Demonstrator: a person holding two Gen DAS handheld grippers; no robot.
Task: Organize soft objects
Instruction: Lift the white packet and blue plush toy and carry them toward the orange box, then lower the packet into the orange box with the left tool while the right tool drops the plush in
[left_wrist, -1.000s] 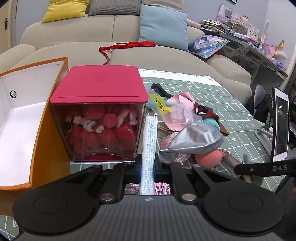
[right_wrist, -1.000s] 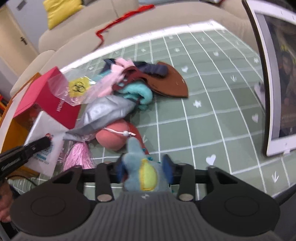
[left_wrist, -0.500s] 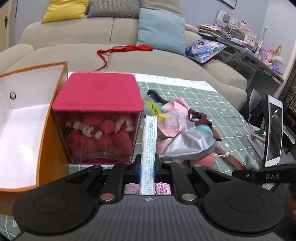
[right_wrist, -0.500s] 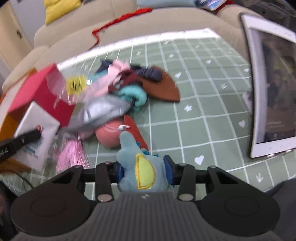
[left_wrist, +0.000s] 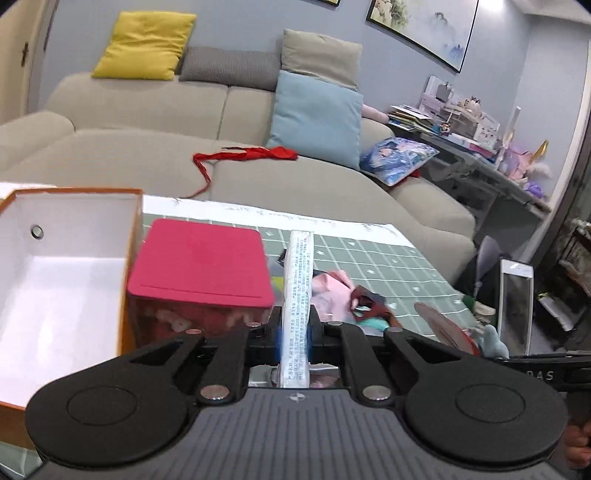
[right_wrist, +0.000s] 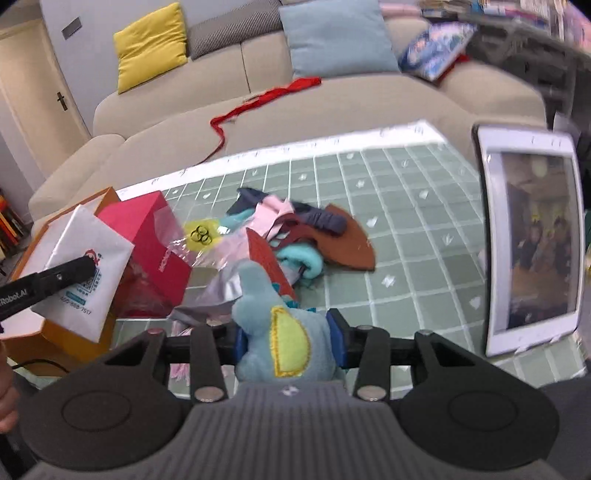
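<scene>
My left gripper (left_wrist: 295, 332) is shut on a flat white packet (left_wrist: 297, 295), held edge-on above the table; the packet also shows in the right wrist view (right_wrist: 79, 273). My right gripper (right_wrist: 286, 339) is shut on a blue plush toy (right_wrist: 280, 332) with a yellow patch, lifted above the mat. A pile of soft things (right_wrist: 280, 236) lies on the green grid mat (right_wrist: 406, 206): pink cloth, a teal piece, brown felt, a silver pouch, a clear bag. An open orange box (left_wrist: 55, 280) with a white inside sits at the left.
A clear box with a red lid (left_wrist: 199, 269), holding red and white toys, stands beside the orange box. A white tablet (right_wrist: 532, 240) stands upright at the mat's right edge. A beige sofa (left_wrist: 221, 166) with cushions and a red ribbon lies behind the table.
Both grippers have risen. The left one lifted the white packet above the red-lidded box. The right one lifted the blue plush off the mat and drew back from the pile.
</scene>
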